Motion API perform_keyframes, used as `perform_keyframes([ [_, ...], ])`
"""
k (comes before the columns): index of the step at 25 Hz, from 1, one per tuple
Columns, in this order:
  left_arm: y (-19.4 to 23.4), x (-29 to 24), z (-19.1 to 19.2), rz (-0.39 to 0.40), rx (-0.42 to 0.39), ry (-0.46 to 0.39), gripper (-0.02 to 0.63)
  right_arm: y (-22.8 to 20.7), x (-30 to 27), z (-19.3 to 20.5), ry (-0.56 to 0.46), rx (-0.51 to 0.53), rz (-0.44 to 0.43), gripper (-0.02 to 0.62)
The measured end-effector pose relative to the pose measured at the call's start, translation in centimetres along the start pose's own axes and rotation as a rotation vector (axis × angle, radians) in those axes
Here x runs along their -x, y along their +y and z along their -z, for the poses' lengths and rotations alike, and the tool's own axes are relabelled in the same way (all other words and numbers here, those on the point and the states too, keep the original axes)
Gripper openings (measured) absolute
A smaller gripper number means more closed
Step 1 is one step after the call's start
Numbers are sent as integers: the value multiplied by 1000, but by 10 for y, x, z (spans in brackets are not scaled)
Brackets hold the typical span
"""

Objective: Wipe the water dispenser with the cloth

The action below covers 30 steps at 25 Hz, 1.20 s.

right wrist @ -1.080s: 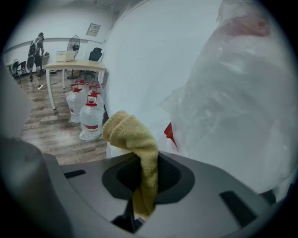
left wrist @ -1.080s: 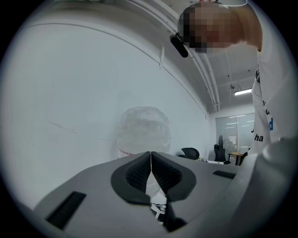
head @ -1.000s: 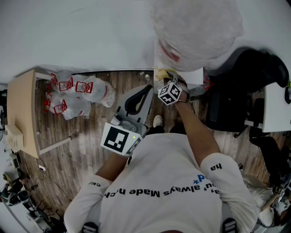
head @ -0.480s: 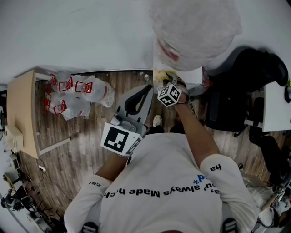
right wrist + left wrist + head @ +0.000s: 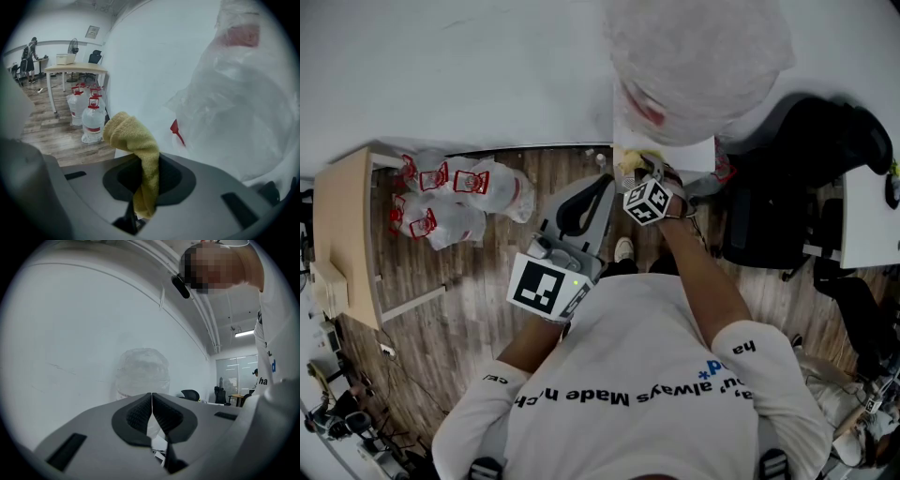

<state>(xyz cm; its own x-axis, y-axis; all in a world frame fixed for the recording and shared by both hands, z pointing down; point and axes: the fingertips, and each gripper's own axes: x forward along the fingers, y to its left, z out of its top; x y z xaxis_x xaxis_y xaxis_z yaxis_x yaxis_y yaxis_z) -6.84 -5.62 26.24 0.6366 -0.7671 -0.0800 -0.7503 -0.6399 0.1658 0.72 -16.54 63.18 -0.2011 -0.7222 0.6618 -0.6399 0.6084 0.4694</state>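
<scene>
The cloth (image 5: 133, 140), judged soft and light, was pinched at its fold by the right hand-held gripper (image 5: 147, 174); the left hand-held gripper (image 5: 152, 409) was closed, empty.

Even, bright indoor light; gripper views w/ fisheye warp, dark corners.

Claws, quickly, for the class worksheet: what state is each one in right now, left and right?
The left claw is closed, with nothing in it.
The right claw is closed on the yellow cloth.
</scene>
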Motion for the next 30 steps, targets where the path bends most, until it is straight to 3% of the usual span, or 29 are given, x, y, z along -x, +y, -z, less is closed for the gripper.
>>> perform_keyframes([
  [12,3,-2,-4,6,-2,-9,23,-1,2,-3,11,-16,-37,60],
  [20,3,-4,-4,7,-1,-9,23,-32,17,-15,-57,27,52,61],
  [30,-2,-7,-3,23,-3,-11,23,-58,17,13,-1,36,106,61],
])
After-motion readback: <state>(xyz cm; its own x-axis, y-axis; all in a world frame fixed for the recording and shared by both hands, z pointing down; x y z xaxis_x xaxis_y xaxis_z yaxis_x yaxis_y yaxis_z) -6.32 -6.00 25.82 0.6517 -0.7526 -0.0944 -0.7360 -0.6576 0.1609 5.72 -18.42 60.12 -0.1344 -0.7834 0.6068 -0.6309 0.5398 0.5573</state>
